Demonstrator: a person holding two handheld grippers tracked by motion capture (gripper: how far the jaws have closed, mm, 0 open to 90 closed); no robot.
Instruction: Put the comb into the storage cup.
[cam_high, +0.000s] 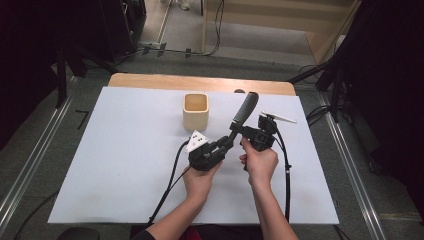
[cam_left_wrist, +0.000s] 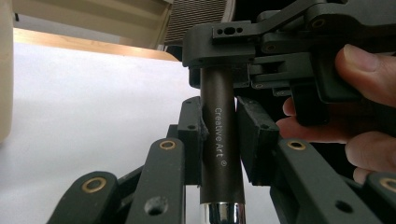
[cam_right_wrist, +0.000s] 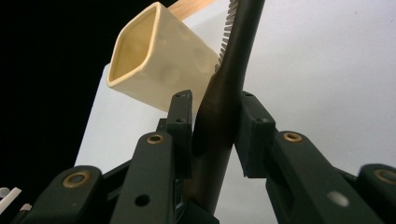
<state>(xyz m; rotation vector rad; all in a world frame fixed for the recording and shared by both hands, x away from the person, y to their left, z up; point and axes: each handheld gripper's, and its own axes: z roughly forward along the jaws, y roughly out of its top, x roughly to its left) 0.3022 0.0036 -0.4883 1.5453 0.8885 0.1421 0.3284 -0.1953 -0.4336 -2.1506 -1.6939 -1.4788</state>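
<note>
I hold 1 dark brush (cam_high: 243, 114) between my 2 grippers, just right of the cream cup (cam_high: 195, 110) on the white table (cam_high: 125, 165). My left gripper (cam_left_wrist: 219, 140) is clamped on its handle. My right gripper (cam_right_wrist: 215, 135) is pinched around the brush higher up, its bristled end rising beside the cup
</note>
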